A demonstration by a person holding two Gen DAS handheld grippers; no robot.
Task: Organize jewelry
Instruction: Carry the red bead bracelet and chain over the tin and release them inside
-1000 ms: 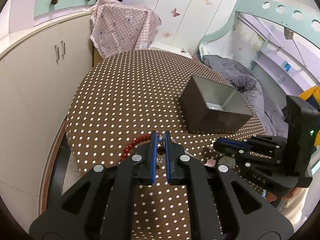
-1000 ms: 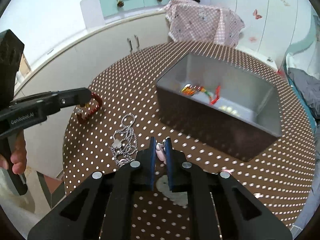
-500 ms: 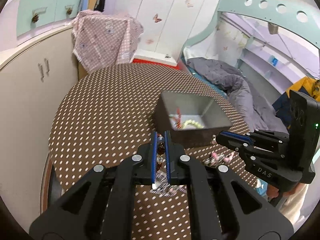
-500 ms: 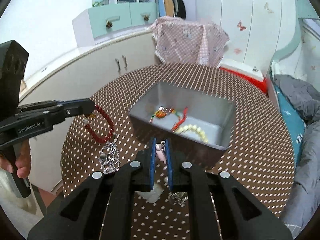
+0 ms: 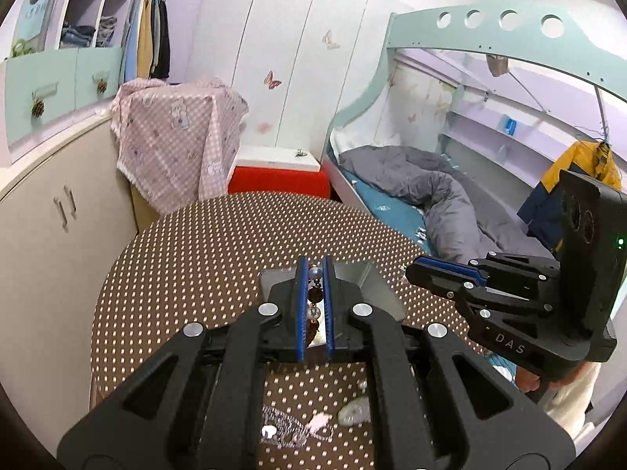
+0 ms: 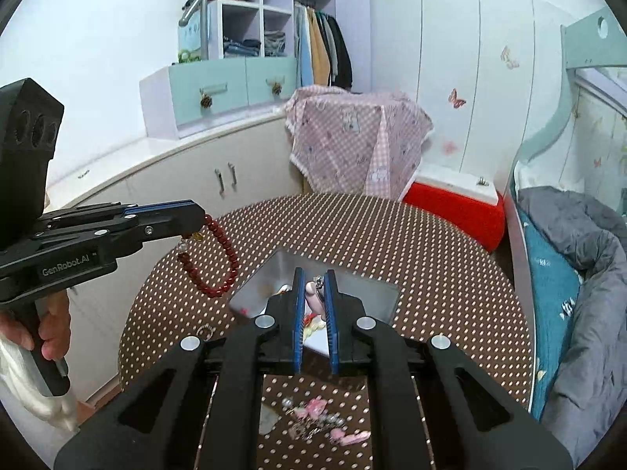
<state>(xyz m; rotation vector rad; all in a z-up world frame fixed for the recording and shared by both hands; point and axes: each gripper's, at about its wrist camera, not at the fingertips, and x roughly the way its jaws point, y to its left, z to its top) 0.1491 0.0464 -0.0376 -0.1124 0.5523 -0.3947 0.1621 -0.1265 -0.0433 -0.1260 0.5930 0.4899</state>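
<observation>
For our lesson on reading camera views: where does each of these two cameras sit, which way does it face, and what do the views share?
Left wrist: on the left gripper, facing across the dotted table toward the bed; shows the right gripper.
Right wrist: on the right gripper, facing the cabinets; shows the left gripper dangling a red bead bracelet, and a hand.
Shared: grey box, table.

1. Bright, even indoor light; both views are sharp at the centre.
2. Strong fisheye bending curves the wardrobe doors (image 5: 298,78) and bed frame (image 5: 490,31), with dark vignette corners.
3. Glare whitens the wall (image 6: 90,39).
</observation>
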